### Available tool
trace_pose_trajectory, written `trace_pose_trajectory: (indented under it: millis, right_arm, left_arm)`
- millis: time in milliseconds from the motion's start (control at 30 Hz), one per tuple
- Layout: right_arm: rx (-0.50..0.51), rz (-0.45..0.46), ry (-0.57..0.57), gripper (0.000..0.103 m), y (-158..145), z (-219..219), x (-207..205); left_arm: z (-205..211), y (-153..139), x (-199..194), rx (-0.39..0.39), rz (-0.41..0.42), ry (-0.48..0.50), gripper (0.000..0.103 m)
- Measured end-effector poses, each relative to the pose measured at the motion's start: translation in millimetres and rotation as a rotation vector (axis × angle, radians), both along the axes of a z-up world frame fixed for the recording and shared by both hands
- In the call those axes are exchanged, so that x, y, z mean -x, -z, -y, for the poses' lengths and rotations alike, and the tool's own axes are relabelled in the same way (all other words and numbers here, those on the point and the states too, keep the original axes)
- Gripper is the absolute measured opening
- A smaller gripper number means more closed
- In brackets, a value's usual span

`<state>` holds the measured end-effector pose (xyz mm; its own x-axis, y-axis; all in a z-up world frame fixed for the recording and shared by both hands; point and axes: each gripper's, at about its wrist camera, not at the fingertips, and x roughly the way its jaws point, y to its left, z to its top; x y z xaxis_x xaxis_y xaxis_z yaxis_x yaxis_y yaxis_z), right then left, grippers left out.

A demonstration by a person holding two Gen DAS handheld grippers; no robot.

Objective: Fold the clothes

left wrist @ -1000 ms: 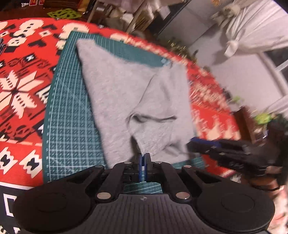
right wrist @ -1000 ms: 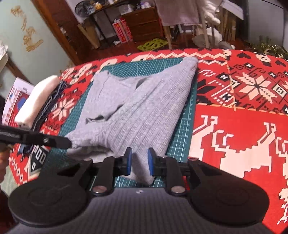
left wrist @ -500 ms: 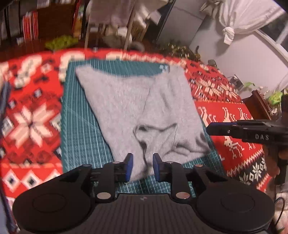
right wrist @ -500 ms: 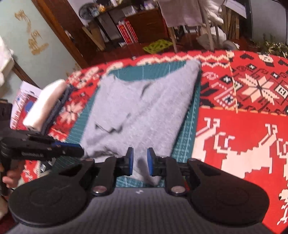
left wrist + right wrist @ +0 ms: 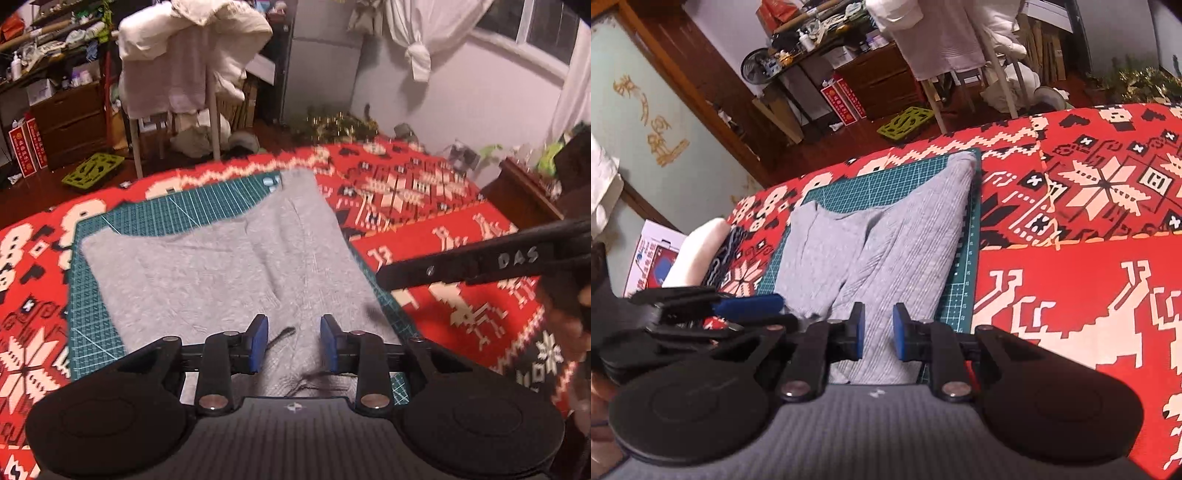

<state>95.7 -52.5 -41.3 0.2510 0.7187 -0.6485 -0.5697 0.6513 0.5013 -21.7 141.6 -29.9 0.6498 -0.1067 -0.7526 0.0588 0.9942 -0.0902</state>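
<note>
Garment (image 5: 221, 273): grey knit, lying flat and folded on the mat, covering most of it; a lengthwise crease runs down its middle.
Mat (image 5: 88, 325): green cutting mat with a grid, on the red patterned cloth (image 5: 424, 192); this is the landmark.
Garment far edge: slants across the mat, one corner almost at the mat's far right corner; a bare wedge of mat shows at far left.
Garment right edge: lies along the mat's right border and runs slightly over it near the far corner.
Garment left edge: a bare strip of mat stays open beside it.
Garment near edge: rumpled, with a dark fold line, under the left gripper (image 5: 293, 341).
Left gripper: over the near edge of the mat, blue pads spread apart, nothing pinched; the garment shows through the gap below.
Right gripper (image 5: 878, 334): over the mat's near right part, pads parted with a narrow gap, gripping nothing.
Room right of mat: wide bare red cloth, free for moving.
Room left of mat: narrow; a folded pile (image 5: 698, 254) sits on the cloth there.
Beyond mat: cloth edge, then floor and clutter.
</note>
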Motion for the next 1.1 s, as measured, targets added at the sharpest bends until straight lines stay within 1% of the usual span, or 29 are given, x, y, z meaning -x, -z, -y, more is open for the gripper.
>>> trace_pose_trajectory:
  millis: [33, 100, 300, 367, 467, 533, 600, 700, 767, 800, 833, 1033, 1100]
  right_arm:
    - [-0.002, -0.006, 0.008, 0.019, 1, 1, -1]
    - [-0.006, -0.016, 0.015, 0.019, 4, 1, -4]
    - [-0.012, -0.025, 0.022, 0.020, 6, 1, -6]
    - [-0.010, -0.023, 0.021, 0.020, 6, -1, -5]
    - [-0.007, -0.022, 0.021, 0.020, 6, -2, -4]
    - [-0.007, -0.023, 0.024, 0.020, 6, -2, -4]
    - [-0.007, -0.024, 0.025, 0.020, 6, -2, -3]
    - [-0.010, -0.028, 0.018, 0.020, 8, -3, -3]
    - [-0.012, -0.034, 0.008, 0.020, 11, -5, -3]
    - [-0.011, -0.036, 0.002, 0.020, 12, -7, -3]
    - [-0.009, -0.038, -0.005, 0.020, 14, -9, -3]
    - [0.010, -0.041, -0.023, 0.020, 17, -15, 0]
    - [0.015, -0.044, -0.020, 0.020, 18, -15, -1]
  left_arm:
    - [1, 3, -2, -0.009, -0.010, -0.004, 0.022]
    - [2, 9, -5, -0.024, -0.028, -0.012, 0.023]
    - [-3, 14, -7, 0.001, -0.016, -0.049, 0.022]
    - [-3, 15, -8, 0.002, -0.016, -0.053, 0.009]
    - [-7, 13, -7, 0.015, -0.011, -0.080, 0.007]
    - [-15, 8, -6, 0.053, -0.003, -0.104, 0.006]
    - [-28, 2, -3, 0.122, 0.006, -0.139, 0.006]
    - [-54, -2, -1, 0.283, 0.009, -0.190, 0.006]
    - [-70, -2, 0, 0.361, 0.006, -0.227, 0.006]
    - [-75, -1, 0, 0.386, 0.004, -0.243, 0.006]
    - [-79, -1, 1, 0.404, 0.002, -0.259, 0.006]
    - [-100, -4, -2, 0.426, 0.000, -0.324, 0.006]
    - [-108, -3, -4, 0.421, 0.002, -0.342, 0.006]
